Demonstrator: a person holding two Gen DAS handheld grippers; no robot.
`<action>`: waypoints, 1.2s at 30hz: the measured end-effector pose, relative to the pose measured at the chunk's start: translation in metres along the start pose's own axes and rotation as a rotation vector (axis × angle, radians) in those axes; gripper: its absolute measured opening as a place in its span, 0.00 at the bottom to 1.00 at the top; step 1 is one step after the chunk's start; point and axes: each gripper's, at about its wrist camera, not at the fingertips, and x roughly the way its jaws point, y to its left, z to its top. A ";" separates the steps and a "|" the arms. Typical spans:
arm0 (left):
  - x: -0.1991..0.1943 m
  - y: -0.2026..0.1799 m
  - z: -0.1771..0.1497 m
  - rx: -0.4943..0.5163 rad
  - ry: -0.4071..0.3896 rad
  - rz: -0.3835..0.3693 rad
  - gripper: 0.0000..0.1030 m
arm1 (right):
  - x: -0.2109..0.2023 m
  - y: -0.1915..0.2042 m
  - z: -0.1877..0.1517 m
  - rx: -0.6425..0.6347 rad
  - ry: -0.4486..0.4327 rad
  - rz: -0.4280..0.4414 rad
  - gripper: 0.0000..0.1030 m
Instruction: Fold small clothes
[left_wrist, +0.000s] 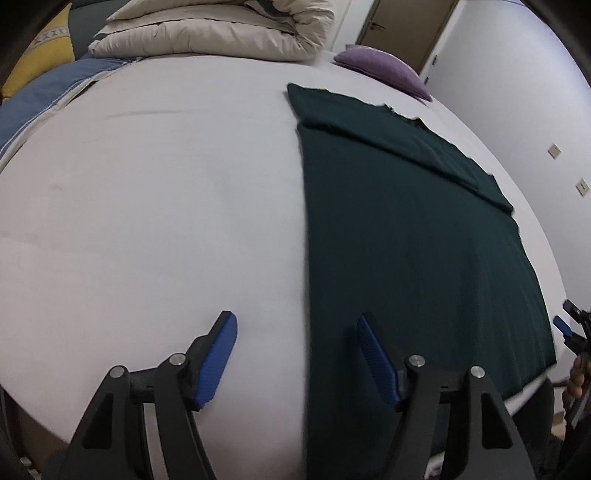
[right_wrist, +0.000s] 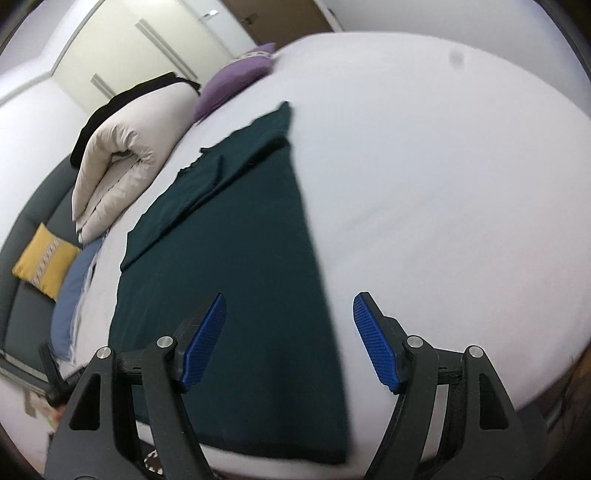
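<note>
Your dark green garment (left_wrist: 406, 240) lies flat, sides folded in, on the bed (left_wrist: 166, 203); left tool (left_wrist: 297, 354) and right tool (right_wrist: 288, 339) gape wide, empty. Only the right wrist view shows wardrobe doors (right_wrist: 122, 51).

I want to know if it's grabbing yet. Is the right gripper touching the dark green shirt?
Apart. In the right wrist view the right gripper hangs open above the dark green shirt; both blue pads are bare, with no cloth pinched between them.

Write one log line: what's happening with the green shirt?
left hand-held gripper: open, empty | right hand-held gripper: open, empty | green shirt: partly folded, flat on bed
</note>
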 end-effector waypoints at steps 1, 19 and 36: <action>-0.002 0.000 -0.004 0.000 0.012 -0.021 0.68 | -0.002 -0.009 -0.003 0.017 0.017 0.009 0.68; -0.002 0.032 -0.017 -0.193 0.235 -0.370 0.67 | -0.004 -0.057 -0.036 0.198 0.221 0.210 0.50; 0.006 0.027 -0.032 -0.244 0.295 -0.428 0.11 | -0.010 -0.069 -0.040 0.232 0.273 0.209 0.45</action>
